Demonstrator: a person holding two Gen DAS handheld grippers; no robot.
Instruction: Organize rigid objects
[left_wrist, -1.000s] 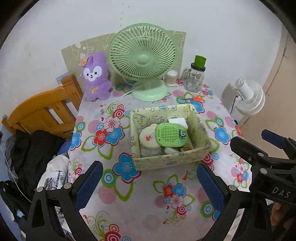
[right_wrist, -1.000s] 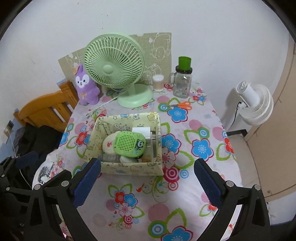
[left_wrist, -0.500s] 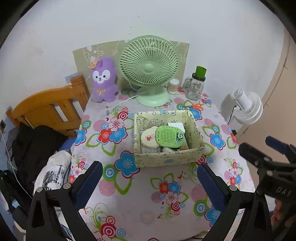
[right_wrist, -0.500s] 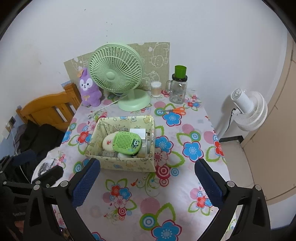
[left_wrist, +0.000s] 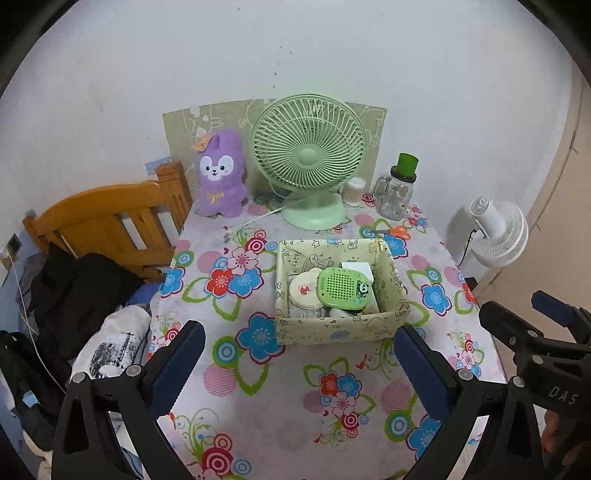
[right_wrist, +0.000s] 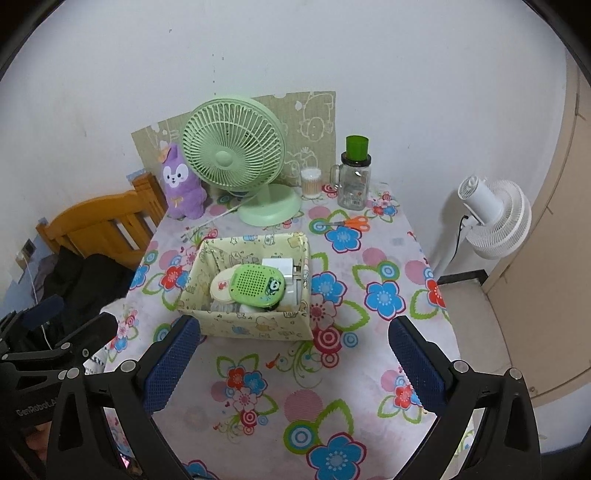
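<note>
Cream printed fabric box (left_wrist: 334, 328), holding green perforated plastic speaker (left_wrist: 343, 288). Left gripper (left_wrist: 297, 354), right gripper (right_wrist: 293, 350): spread wide, empty. Approach items squarely from above.

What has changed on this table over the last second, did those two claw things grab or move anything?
Only the cameras moved: both hand-held grippers, left and right, drew back and up from the table, so everything looks smaller and farther. Both stayed open and empty, nothing grabbed or released. The patterned box with the green speaker inside, the green fan, purple plush, jar and scissors kept their places.
</note>
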